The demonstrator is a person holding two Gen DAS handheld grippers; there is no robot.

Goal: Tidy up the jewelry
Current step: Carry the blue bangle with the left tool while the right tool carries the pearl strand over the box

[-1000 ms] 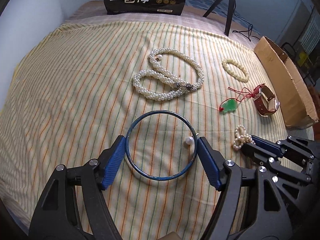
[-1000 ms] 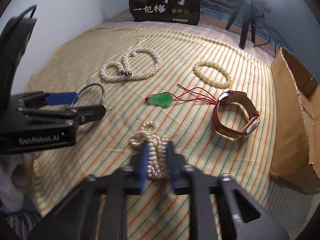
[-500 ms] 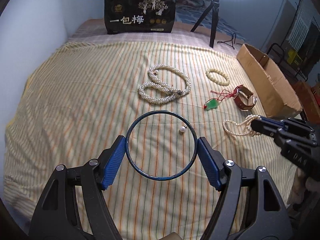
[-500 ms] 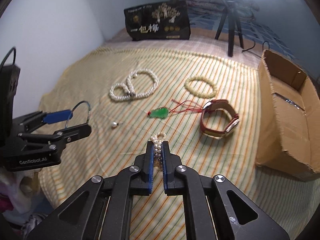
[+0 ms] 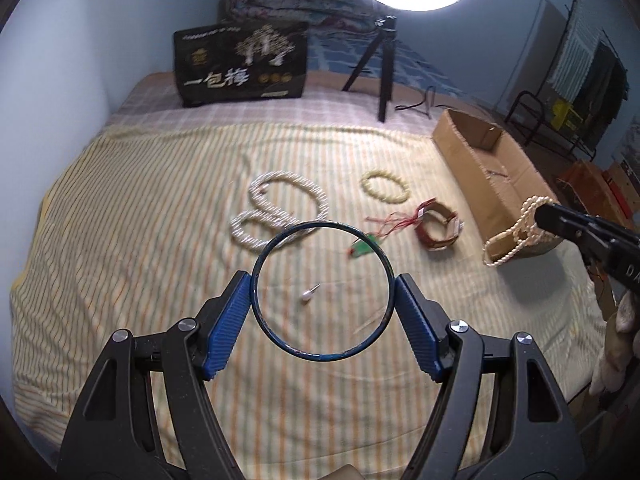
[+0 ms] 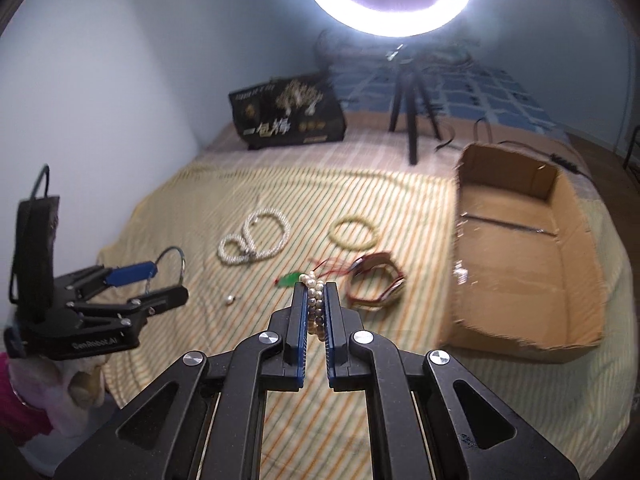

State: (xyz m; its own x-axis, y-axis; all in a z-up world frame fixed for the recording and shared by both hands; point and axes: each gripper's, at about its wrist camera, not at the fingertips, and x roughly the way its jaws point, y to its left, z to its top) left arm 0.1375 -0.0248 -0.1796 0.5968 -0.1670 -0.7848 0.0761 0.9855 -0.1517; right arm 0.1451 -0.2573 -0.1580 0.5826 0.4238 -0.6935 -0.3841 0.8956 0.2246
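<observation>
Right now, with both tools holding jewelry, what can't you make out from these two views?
- Cardboard box contents: right wrist view blurred; left wrist view shows only a sliver past its wall.
- Pearl bracelet: mostly hidden between the right tool fingers.
- Green pendant: motion-blurred, shape unclear.
- Blue bangle in left tool: pad contact not discernible.

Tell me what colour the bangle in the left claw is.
Dark blue bangle, clearest in the left wrist view.
</observation>
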